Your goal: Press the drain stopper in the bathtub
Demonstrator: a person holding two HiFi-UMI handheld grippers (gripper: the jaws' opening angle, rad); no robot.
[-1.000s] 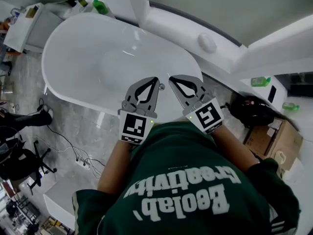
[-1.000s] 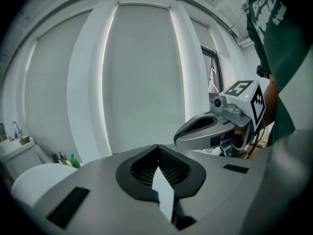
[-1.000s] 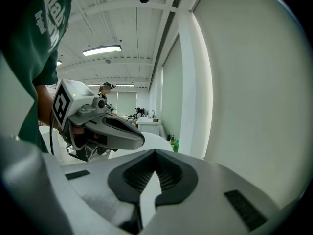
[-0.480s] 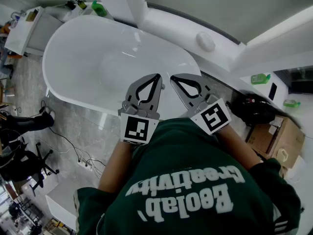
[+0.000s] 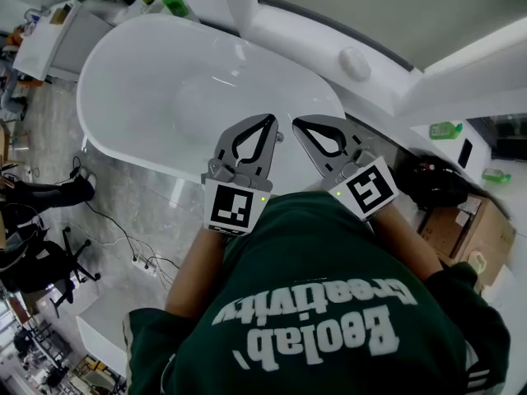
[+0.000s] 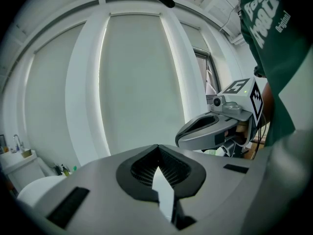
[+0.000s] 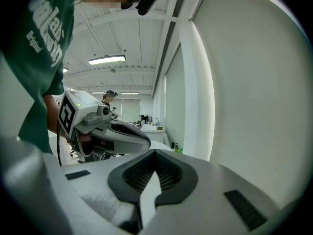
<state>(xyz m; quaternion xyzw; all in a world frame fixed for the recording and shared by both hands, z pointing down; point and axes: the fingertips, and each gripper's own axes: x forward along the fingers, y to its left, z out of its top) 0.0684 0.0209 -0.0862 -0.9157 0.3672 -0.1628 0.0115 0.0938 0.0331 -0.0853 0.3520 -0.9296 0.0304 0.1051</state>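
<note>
— Where does the drain stopper (image 5: 280,137) sit?

— At the near end of the white bathtub (image 5: 140,81), low on its inner wall. From the head view it is only a small round grey spot, too small to show whether it is up or pressed in.

— And the grippers?

— It lies in the narrow gap between the two tips, just beside the tip of the left gripper (image 5: 269,119). Whether the tip touches it I cannot tell. The right gripper (image 5: 298,123) is close on the other side.

— Are the jaws parted?

— No. In each gripper view the two jaws meet at the tip with nothing between them, leaving only the leaf-shaped hollow behind the tips.

— How are the hands held?

— Side by side before the chest of the green shirt (image 5: 313,303), forearms stretched forward, both grippers above the tub's near rim and angled in so the tips nearly converge. They point out across the tub, close to level: their cameras look at the pale wall panels, not at the tub floor.

— Anything further out?

— Green bottles (image 5: 174,5) beyond the tub's far end, and cables on the marbled floor (image 5: 123,212) on the left.
</note>
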